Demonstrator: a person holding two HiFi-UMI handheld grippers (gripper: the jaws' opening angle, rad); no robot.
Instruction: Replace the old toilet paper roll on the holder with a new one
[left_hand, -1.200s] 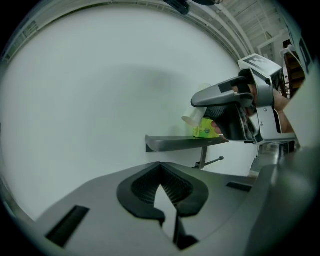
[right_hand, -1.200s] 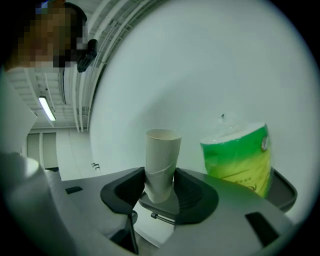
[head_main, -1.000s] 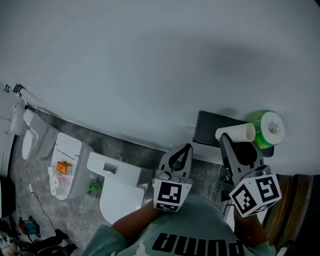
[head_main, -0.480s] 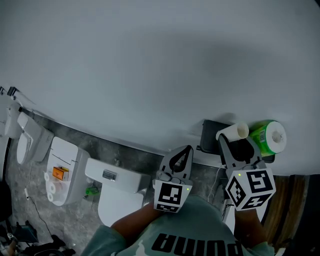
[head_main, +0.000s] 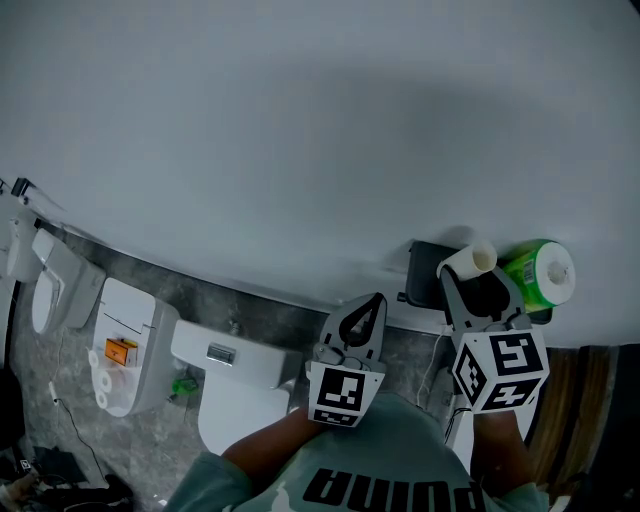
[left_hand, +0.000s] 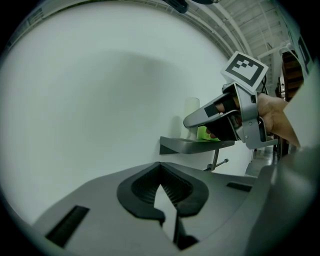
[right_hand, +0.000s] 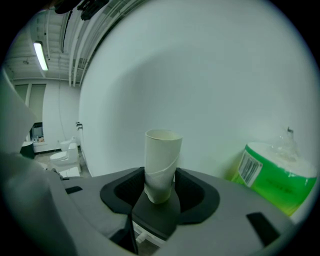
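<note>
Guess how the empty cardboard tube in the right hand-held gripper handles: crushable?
Likely light and easily crushed: the cardboard tube is hollow and thin-walled, pinched low in the right hand-held gripper. Its round wall would probably roll if laid sideways.

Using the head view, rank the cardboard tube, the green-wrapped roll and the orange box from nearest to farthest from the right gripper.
1. cardboard tube: held in the jaws of the right gripper.
2. green-wrapped roll: just to its right.
3. orange box: far left.
</note>
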